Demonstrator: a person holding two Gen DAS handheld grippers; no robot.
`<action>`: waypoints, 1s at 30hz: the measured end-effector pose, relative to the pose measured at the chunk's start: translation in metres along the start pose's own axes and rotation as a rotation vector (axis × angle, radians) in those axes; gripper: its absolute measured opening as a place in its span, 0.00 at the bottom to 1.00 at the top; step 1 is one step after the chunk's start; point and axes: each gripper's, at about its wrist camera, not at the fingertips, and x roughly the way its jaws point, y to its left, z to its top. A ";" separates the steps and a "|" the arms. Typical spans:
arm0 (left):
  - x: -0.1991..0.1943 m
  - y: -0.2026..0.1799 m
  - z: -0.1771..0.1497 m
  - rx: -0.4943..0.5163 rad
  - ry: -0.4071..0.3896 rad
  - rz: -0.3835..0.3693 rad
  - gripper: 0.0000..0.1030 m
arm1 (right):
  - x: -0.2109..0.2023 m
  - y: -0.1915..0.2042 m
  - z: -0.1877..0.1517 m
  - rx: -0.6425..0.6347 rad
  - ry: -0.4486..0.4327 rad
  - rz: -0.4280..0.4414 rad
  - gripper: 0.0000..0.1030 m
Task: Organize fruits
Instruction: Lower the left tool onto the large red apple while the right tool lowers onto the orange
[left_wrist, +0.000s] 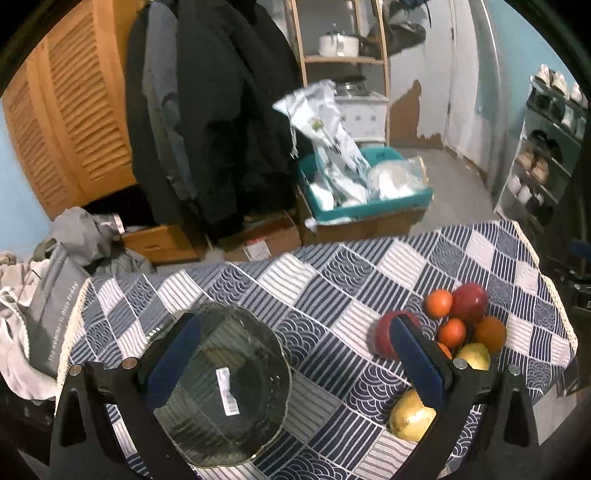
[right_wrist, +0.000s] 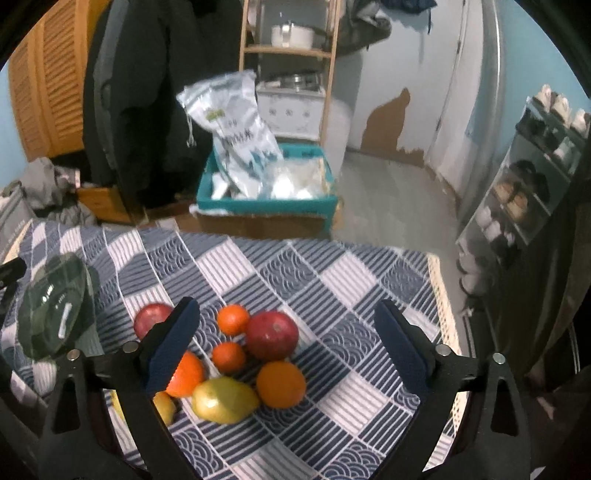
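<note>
Right wrist view looks down on a heap of round fruit on the blue-and-white patterned counter cloth (right_wrist: 332, 280): two dark red apples (right_wrist: 272, 335), small and large oranges (right_wrist: 281, 384), a yellow-green lemon (right_wrist: 224, 399). They look firm, smooth and liable to roll, so I'd pinch one across its widest middle, gently. The right tool (right_wrist: 284, 354) hangs tilted down over the heap, its blue pads wide apart and holding nothing. The left tool (left_wrist: 295, 365), also spread and empty, tilts down over the ribbed clear glass plate (left_wrist: 221, 387), which looks brittle, beside the fruit.
</note>
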 end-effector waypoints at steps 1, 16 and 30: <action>0.004 -0.003 -0.001 0.002 0.014 -0.007 1.00 | 0.004 -0.001 -0.002 0.001 0.013 0.000 0.91; 0.058 -0.032 -0.012 0.009 0.184 -0.064 0.99 | 0.073 -0.017 -0.047 0.017 0.276 0.033 0.83; 0.097 -0.058 -0.020 0.060 0.260 -0.054 0.99 | 0.127 -0.011 -0.070 0.003 0.427 0.060 0.80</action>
